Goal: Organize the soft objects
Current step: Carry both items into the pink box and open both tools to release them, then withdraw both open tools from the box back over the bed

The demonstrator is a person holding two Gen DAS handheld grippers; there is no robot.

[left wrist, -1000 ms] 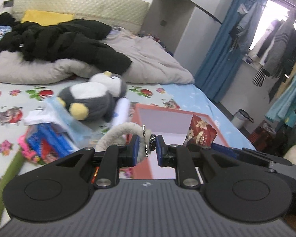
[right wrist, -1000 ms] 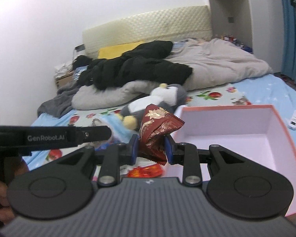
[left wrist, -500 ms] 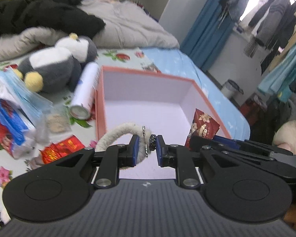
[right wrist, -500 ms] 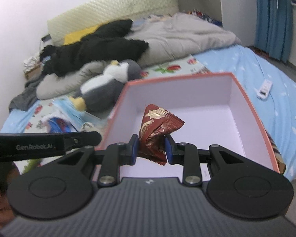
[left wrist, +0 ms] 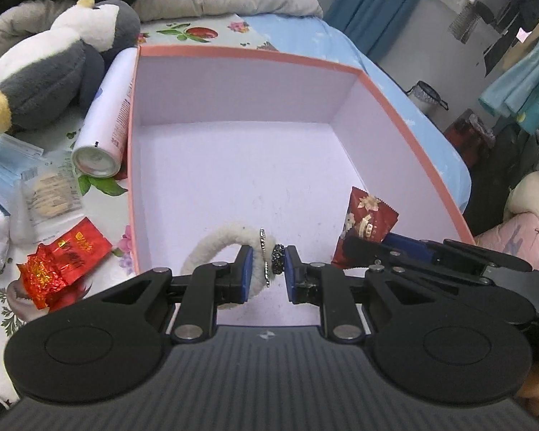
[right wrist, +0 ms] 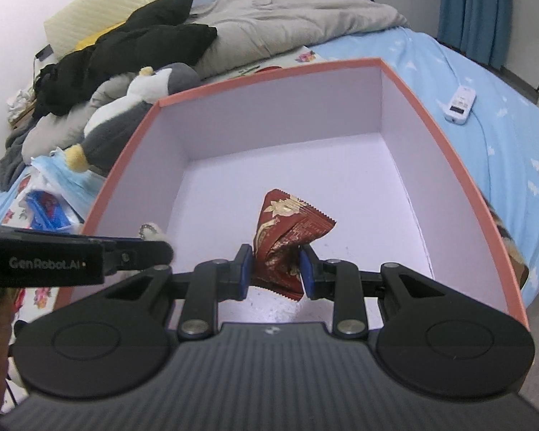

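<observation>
A pink-rimmed box (left wrist: pixel 240 52) with a white inside lies on the bed; it also shows in the right wrist view (right wrist: pixel 269 72). My left gripper (left wrist: pixel 268 269) is shut on a fluffy white hair tie with dark beads (left wrist: pixel 215 244), held over the box's near left part. My right gripper (right wrist: pixel 275 269) is shut on a dark red snack packet (right wrist: pixel 291 230), held over the box's near middle; the packet also shows in the left wrist view (left wrist: pixel 366 215). A grey and white penguin plush (left wrist: pixel 54 64) lies left of the box.
Left of the box lie a white spray can (left wrist: pixel 106 115), a red foil packet (left wrist: pixel 61 255), face masks (left wrist: pixel 3 165) and blue packs (right wrist: pixel 46 208). A grey quilt (right wrist: pixel 287 25) and black clothes (right wrist: pixel 133 46) lie behind. A white remote (right wrist: pixel 460 102) lies on the blue sheet.
Both grippers have moved forward and tilted down over the open box, each still holding its object. The box now fills both views.
</observation>
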